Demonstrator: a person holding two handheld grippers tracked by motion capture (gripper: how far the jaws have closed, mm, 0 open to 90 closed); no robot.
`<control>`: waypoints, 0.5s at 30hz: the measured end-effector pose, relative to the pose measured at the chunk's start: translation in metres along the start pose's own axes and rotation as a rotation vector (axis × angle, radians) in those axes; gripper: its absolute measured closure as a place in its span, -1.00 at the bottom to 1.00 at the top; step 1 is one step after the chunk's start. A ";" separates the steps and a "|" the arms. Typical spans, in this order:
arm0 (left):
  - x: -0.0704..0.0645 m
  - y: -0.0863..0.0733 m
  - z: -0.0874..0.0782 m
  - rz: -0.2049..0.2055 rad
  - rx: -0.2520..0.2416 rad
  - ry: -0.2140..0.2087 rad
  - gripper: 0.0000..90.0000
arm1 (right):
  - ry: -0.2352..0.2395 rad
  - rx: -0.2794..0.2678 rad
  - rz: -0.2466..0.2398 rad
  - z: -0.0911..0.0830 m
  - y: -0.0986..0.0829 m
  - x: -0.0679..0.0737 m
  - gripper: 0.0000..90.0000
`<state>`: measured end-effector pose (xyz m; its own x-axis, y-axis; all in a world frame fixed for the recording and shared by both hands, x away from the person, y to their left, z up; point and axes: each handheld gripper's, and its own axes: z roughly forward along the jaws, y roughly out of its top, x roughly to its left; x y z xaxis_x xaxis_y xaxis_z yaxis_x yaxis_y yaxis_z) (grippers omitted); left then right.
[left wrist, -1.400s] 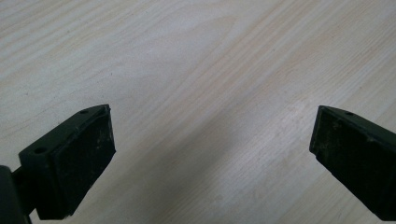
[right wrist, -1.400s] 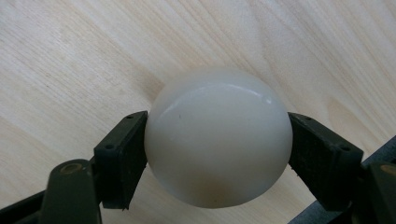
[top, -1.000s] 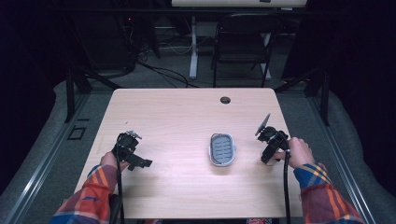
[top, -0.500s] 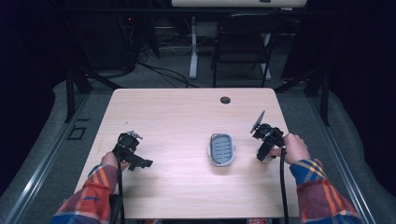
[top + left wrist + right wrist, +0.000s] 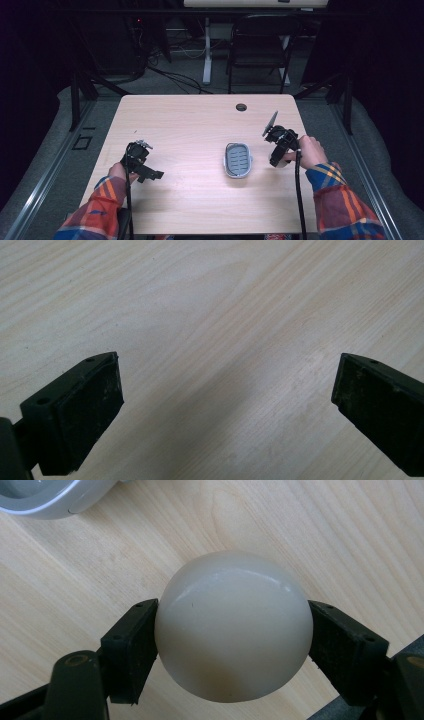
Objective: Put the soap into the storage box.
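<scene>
Right gripper view: right gripper point(image 5: 232, 630) has its fingers point(image 5: 131, 647) pinching a smooth white ball point(image 5: 233, 625) from both sides, held over the worktop point(image 5: 360, 540), with the rim of a grey tray point(image 5: 45, 500) at top left. High view: that gripper sits just right of the tray point(image 5: 238, 160) near the worktop's right edge. Left gripper point(image 5: 225, 405) hovers over bare wood, fingers point(image 5: 80, 412) spread wide, nothing between them.

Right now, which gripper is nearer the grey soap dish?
Right. The right gripper, clamped on a white ball, sits just off the grey soap dish toward the table's right edge. The left gripper hangs open, far across the table near its left side.
</scene>
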<state>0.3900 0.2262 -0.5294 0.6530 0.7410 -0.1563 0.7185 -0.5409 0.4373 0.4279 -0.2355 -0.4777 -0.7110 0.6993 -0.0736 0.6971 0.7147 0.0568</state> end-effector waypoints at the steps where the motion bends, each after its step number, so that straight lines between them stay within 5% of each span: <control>1: 0.000 0.000 0.000 0.000 0.000 -0.001 -1.00 | -0.005 0.011 -0.018 -0.003 0.003 -0.001 -0.46; 15: 0.000 0.000 0.000 0.000 -0.002 -0.003 -1.00 | -0.018 0.023 -0.040 -0.010 0.017 0.003 -0.46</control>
<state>0.3898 0.2263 -0.5294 0.6541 0.7394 -0.1592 0.7178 -0.5405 0.4390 0.4365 -0.2209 -0.4669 -0.7368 0.6697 -0.0933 0.6701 0.7416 0.0310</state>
